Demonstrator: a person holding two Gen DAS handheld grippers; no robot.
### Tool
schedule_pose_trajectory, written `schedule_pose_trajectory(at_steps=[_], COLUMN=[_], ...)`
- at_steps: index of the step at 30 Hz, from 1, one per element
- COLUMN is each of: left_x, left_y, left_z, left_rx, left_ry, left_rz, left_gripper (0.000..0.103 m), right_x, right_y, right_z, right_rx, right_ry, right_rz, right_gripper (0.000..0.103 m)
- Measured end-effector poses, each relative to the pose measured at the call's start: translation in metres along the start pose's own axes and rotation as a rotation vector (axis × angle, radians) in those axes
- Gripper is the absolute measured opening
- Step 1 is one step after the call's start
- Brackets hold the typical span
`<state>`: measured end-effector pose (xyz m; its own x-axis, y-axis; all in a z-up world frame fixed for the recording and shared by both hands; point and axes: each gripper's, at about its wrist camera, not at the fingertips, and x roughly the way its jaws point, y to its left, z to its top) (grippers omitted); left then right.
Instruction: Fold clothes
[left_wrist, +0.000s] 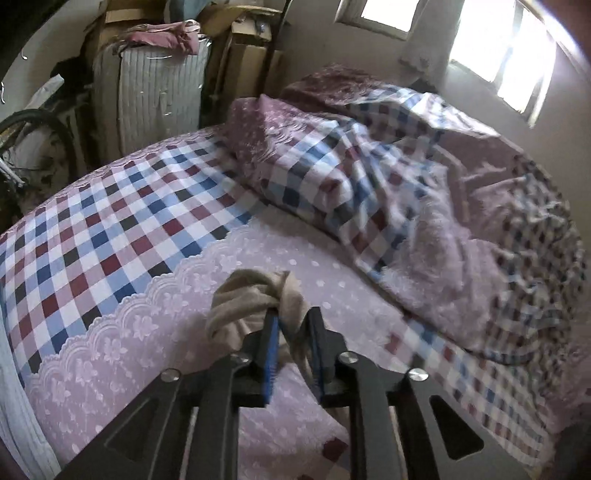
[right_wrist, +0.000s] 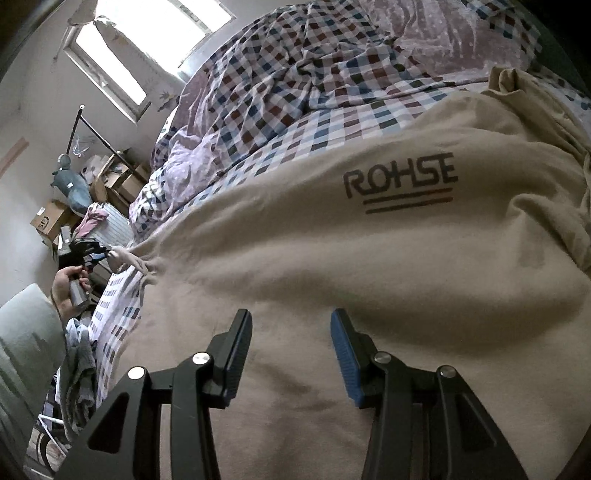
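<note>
A beige garment (right_wrist: 369, 258) printed "ROHSE" lies spread on the bed and fills most of the right wrist view. My right gripper (right_wrist: 291, 317) is open and empty, just above the cloth's near part. My left gripper (left_wrist: 293, 314) is shut on a bunched end of the beige garment (left_wrist: 251, 299), held a little above the bedsheet. In the right wrist view the left gripper (right_wrist: 105, 254) shows at the far left, pulling a stretched corner of the cloth off the bed's side.
The bed has a checked and lilac lace sheet (left_wrist: 110, 229). A crumpled checked duvet (left_wrist: 424, 192) is heaped at the far side. A white wrapped mattress (left_wrist: 155, 92), cardboard boxes (right_wrist: 51, 218) and a bicycle wheel (left_wrist: 37, 140) stand beside the bed. Windows (left_wrist: 498, 48) lie beyond.
</note>
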<state>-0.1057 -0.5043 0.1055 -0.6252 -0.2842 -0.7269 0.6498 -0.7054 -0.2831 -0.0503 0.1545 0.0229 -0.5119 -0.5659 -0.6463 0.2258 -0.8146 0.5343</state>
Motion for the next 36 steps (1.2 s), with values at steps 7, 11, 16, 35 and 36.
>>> schedule_pose_trajectory(at_steps=[7,11,16,35,36], left_x=[-0.096,-0.136,-0.162,-0.12,-0.12], left_y=[-0.013,-0.041,-0.093,-0.164,-0.165], left_z=[-0.014,-0.043,-0.138,-0.318,-0.318], left_rx=[-0.028,0.056,0.121,0.323,0.326], left_ry=[-0.157,-0.119,0.082,0.252,0.25], left_rz=[-0.299,-0.486,-0.737,-0.731,-0.734], left_gripper=[0.083,0.085,0.087,0.087,0.087], right_x=[-0.011,-0.027,-0.061,0.039,0.054], right_y=[-0.008,-0.008,-0.007,0.027,0.024], right_z=[0.001,0.008,0.025,0.178,0.18], right_rx=[0.039,0.017,-0.045,-0.551,-0.562], right_ry=[-0.02,-0.06,-0.102,0.196,0.224], right_rz=[0.033,0.047,0.033,-0.26,-0.267], right_gripper=[0.048,0.049,0.049,0.048,0.047])
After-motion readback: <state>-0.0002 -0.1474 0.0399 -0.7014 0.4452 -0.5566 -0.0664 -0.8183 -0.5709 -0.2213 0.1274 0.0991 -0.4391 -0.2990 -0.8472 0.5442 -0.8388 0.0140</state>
